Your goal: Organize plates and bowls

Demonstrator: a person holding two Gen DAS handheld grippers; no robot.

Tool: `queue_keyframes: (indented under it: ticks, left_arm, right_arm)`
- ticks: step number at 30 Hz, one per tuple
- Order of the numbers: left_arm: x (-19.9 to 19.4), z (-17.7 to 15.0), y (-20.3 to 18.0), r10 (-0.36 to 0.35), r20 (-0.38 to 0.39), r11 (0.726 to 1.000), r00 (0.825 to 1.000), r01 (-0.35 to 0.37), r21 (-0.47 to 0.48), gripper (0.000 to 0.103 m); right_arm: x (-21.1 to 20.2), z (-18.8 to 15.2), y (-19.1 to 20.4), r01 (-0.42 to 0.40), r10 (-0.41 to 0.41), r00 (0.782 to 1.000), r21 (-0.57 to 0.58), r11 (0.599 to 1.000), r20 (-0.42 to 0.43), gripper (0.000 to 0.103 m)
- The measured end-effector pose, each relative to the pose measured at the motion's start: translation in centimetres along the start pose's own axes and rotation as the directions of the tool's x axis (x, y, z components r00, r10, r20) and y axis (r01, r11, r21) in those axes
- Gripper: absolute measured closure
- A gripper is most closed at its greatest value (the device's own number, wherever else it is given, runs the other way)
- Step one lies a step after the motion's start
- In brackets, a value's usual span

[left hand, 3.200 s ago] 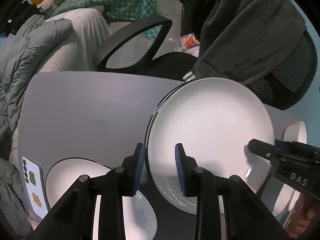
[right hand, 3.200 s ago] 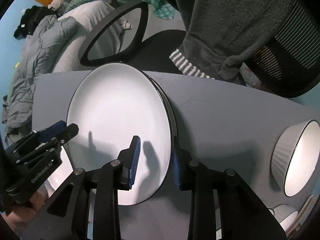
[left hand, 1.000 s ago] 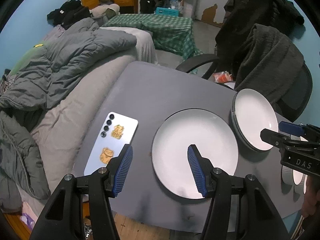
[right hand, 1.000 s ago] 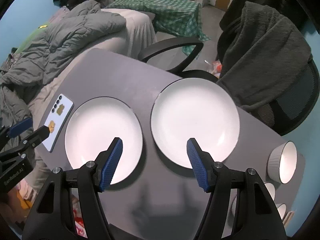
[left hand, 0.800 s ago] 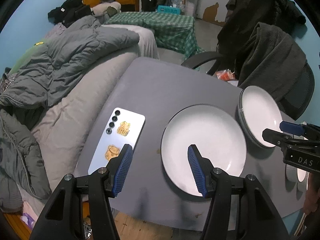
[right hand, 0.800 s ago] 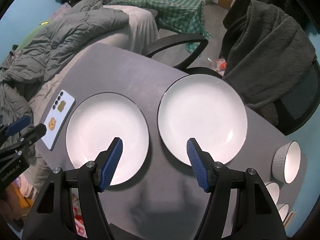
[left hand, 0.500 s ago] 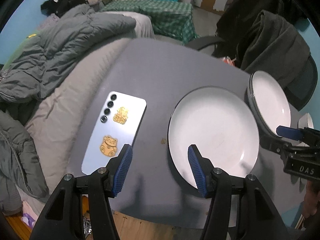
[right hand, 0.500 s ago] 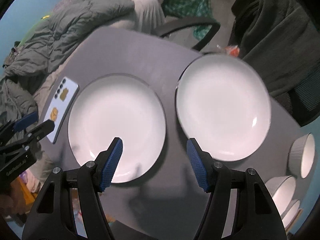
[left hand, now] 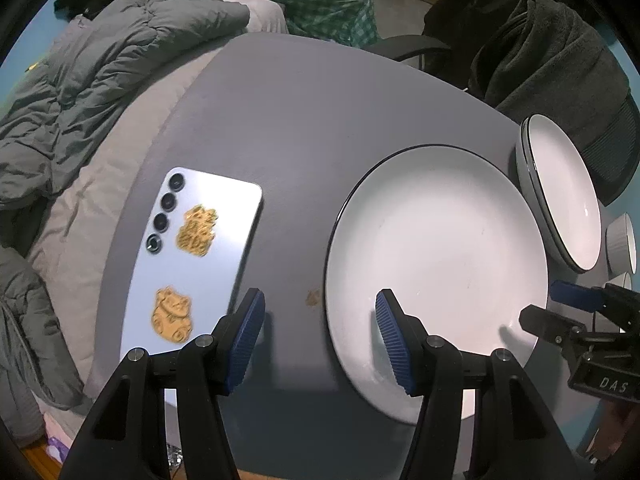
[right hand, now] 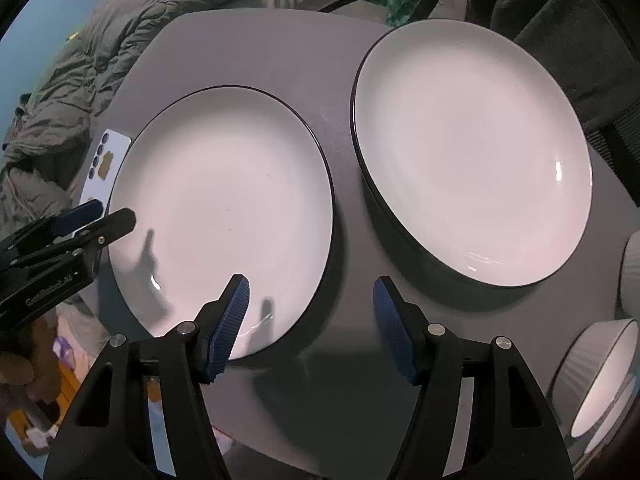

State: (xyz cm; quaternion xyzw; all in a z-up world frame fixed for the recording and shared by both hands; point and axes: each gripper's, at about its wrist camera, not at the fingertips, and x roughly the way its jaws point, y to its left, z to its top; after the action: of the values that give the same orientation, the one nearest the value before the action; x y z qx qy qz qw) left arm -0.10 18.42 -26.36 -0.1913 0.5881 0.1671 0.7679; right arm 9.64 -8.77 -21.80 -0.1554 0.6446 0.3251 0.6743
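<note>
A single white plate with a dark rim lies flat on the grey table. My left gripper hangs open above its left rim, which lies between the blue pads without touching them. At the plate's right rim my right gripper is likewise open, nothing pressed. Each gripper shows in the other's view: the right gripper and the left gripper. A stack of similar plates sits just to the right, also seen edge-on as the plate stack. White ribbed bowls stand at the far right.
A phone with gold stickers lies face down left of the plate, near the table's edge. An office chair draped with a dark garment stands behind the stack. Grey bedding lies beyond the table's left side. A small brown spot marks the tabletop.
Both grippers have come down toward the single plate, which now looks larger, with its rims between the open fingers. The plates, bowls and phone have not moved.
</note>
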Motion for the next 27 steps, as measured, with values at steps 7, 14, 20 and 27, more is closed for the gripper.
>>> queue_keyframes:
  ticks: [7,14,20,27]
  left_arm:
    - [0.6,0.8,-1.3,-0.013,0.003,0.999,1.0,0.013,0.042,0.044]
    - [1.2,1.0,-1.3,-0.037,-0.034,0.999,0.999,0.038,0.026,0.071]
    - [1.0,0.8,-0.6,-0.035,-0.03,0.999,0.999,0.035,-0.003,0.083]
    - [0.9,-0.4,-2.2,0.014,-0.033,0.999,0.999,-0.013,0.039,0.083]
  right_arm:
    - [0.7,0.6,-0.5,-0.006,0.006,1.0,0.009,1.0,0.006,0.038]
    - [1.5,0.8,-0.5,-0.004,0.004,1.0,-0.005,1.0,-0.004,0.066]
    - [1.2,0.7,-0.2,0.01,-0.011,1.0,-0.042,0.999,-0.004,0.079]
    - [1.0,0.0,-0.9,-0.002,0.001,1.0,-0.049,0.999,-0.024,0.082]
